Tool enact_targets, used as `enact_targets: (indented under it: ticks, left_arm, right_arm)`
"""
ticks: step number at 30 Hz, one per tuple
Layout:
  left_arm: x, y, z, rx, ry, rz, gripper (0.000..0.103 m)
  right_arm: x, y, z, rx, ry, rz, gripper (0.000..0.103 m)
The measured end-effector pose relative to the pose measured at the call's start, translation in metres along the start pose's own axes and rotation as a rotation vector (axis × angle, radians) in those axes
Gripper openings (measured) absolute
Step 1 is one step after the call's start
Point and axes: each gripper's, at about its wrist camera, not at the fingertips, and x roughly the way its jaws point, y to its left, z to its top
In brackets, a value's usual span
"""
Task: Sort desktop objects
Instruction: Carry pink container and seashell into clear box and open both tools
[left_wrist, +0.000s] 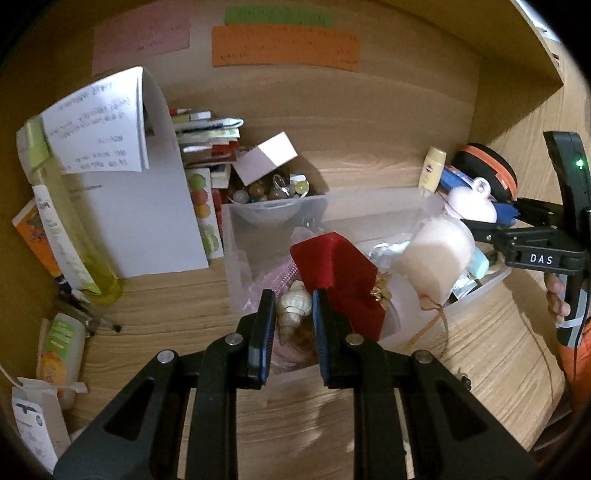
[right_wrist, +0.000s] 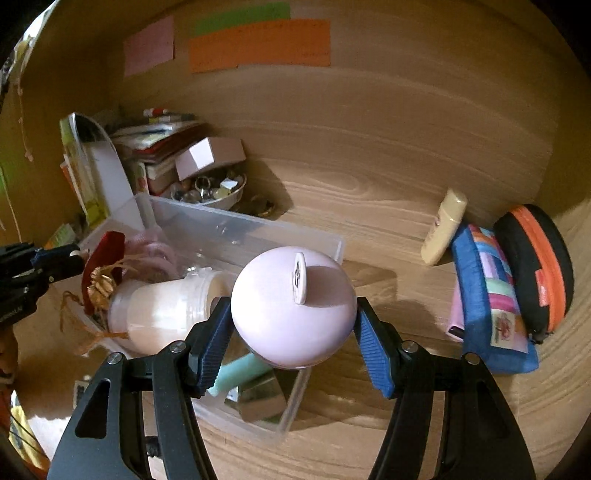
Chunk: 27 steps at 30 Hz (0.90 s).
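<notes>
The right gripper (right_wrist: 293, 328) is clamped on a round pink jar (right_wrist: 293, 306) above the clear bin (right_wrist: 258, 225). The left gripper (left_wrist: 293, 332) has its jaws apart around a seashell (left_wrist: 293, 308), beside a red box (left_wrist: 340, 273)

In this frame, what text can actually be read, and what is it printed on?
"DAS": white letters on the right gripper body.
Handwriting on the white notepad: blurred, unreadable.
Writing on the orange paper strip: too faint.
Print on the cream tube: too small.

White "DAS" marks the right gripper (left_wrist: 502, 218).
</notes>
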Motion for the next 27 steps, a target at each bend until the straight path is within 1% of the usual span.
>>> enact_targets:
  ticks: [6,15,18,19,20,22,27]
  left_arm:
    - [0.004,-0.001,0.0,0.005,0.006,-0.007,0.02]
    - [0.003,-0.002,-0.002,0.0,0.014,-0.017,0.025]
    - [-0.002,-0.003,-0.002,0.002,0.01,-0.013,0.031]
    - [-0.004,-0.004,-0.003,0.006,0.005,-0.01,0.038]
    - [-0.006,-0.005,-0.003,0.01,0.002,-0.017,0.047]
    - [-0.012,-0.007,-0.004,0.013,-0.014,-0.033,0.057]
    - [-0.026,-0.015,-0.005,0.04,-0.044,-0.023,0.061]
  right_arm:
    - [0.001,-0.003,0.002,0.016,0.01,0.027,0.061]
    - [-0.003,0.001,-0.001,-0.008,0.012,0.023,0.061]
    - [-0.005,0.003,-0.003,-0.016,0.012,0.018,0.061]
    - [-0.006,0.003,-0.004,-0.016,0.012,0.017,0.061]
    - [-0.006,0.004,-0.004,-0.016,0.012,0.016,0.061]
    - [-0.008,0.005,-0.006,-0.02,0.014,0.015,0.061]
    - [-0.012,0.008,-0.009,-0.03,0.023,0.016,0.062]
